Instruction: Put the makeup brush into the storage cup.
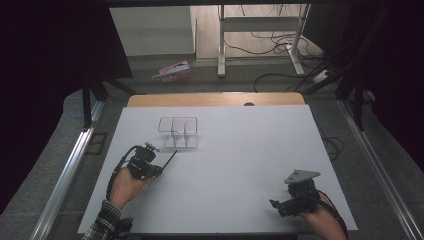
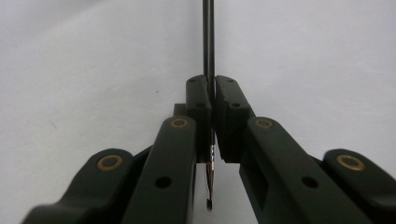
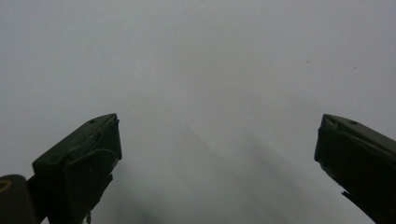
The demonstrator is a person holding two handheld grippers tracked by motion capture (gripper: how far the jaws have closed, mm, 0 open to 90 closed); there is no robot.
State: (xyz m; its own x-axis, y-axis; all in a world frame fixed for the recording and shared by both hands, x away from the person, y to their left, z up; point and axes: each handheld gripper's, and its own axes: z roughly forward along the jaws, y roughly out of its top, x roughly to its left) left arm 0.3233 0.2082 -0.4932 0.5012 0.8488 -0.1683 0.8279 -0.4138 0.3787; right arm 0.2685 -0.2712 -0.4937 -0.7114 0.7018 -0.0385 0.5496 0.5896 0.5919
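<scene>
My left gripper rests on the white table at the left, shut on a thin black stick. The stick points up and to the right, toward a clear plastic divided box just beyond it. In the left gripper view the pads press on the stick, which runs straight ahead past the jaws; its near end pokes out behind them. My right gripper lies at the table's front right, held by a hand. Its jaws stand wide apart over bare table in the right gripper view, with nothing between them.
The clear box stands left of the table's centre. A wooden strip borders the far edge. Beyond it are a pink packet on the floor, desk legs and cables. Metal rails run along both sides.
</scene>
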